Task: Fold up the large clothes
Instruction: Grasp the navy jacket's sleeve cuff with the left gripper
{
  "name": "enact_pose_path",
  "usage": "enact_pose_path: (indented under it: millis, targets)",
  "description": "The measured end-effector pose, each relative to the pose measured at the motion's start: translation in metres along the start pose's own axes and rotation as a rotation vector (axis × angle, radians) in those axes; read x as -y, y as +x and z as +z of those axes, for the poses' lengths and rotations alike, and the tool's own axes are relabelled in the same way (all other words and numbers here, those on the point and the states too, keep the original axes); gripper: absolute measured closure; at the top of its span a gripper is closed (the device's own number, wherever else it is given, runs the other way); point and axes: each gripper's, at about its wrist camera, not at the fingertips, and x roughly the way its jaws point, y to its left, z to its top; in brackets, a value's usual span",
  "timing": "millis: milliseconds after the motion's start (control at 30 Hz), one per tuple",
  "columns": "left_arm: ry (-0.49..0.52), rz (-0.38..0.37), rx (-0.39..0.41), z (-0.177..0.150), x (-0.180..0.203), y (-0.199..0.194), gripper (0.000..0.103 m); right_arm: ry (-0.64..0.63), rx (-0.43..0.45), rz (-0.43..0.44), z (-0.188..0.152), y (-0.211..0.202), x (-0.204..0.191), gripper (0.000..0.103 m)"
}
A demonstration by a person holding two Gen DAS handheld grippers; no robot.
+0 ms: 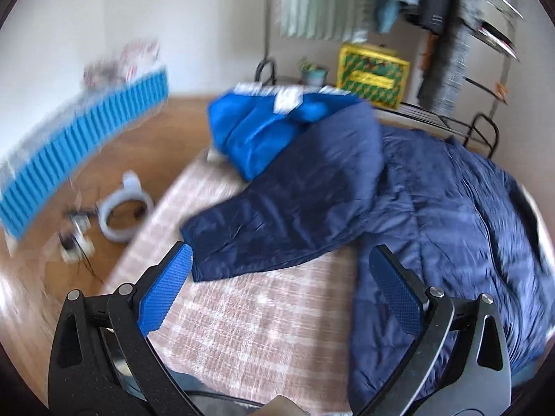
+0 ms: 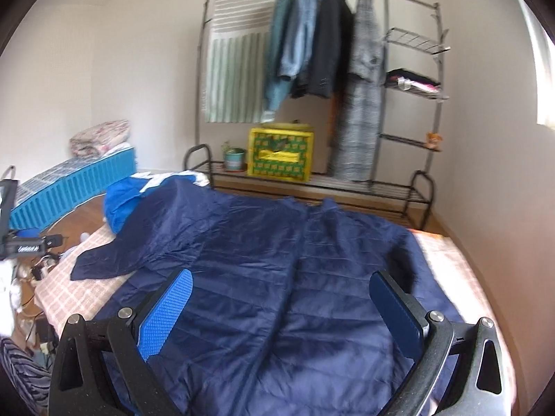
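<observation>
Navy quilted jacket (image 2: 277, 277): lying spread across the checked bed cover (image 1: 242, 312), one sleeve (image 1: 277, 215) extending beside a bright blue garment (image 1: 256, 131). Left tongs (image 1: 281, 277) and right tongs (image 2: 281, 298): both hovering wide open, gripping nothing.

Right gripper (image 2: 281, 298) hovers with fingers spread wide, holding nothing. Navy quilted jacket (image 2: 277, 260) lies flat directly beneath and ahead. Clothes rack (image 2: 433, 104) stands beyond.
</observation>
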Motion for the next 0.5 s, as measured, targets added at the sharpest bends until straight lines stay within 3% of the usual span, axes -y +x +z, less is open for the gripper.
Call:
enact_pose_path:
  millis: [100,200,400,467,500]
  targets:
    - [-0.170,0.006,-0.101,0.006,-0.051,0.045,0.013,0.006,-0.034,0.076,-0.001,0.031,-0.007,0.000]
    - [-0.262,0.029,-0.181,0.007,-0.082,0.082,0.026,0.014,-0.065,0.131,-0.004,0.052,-0.012,0.002]
    - [-0.462,0.026,-0.302,-0.010,-0.137,0.131,0.026,0.010,-0.126,0.215,-0.004,0.075,-0.027,0.005]
    - [-0.477,0.012,-0.337,-0.016,-0.142,0.143,0.029,-0.015,-0.127,0.217,-0.004,0.077,-0.035,0.005]
    - [-0.478,0.008,-0.352,-0.018,-0.143,0.148,0.034,-0.024,-0.125,0.217,-0.004,0.079,-0.038,0.005]
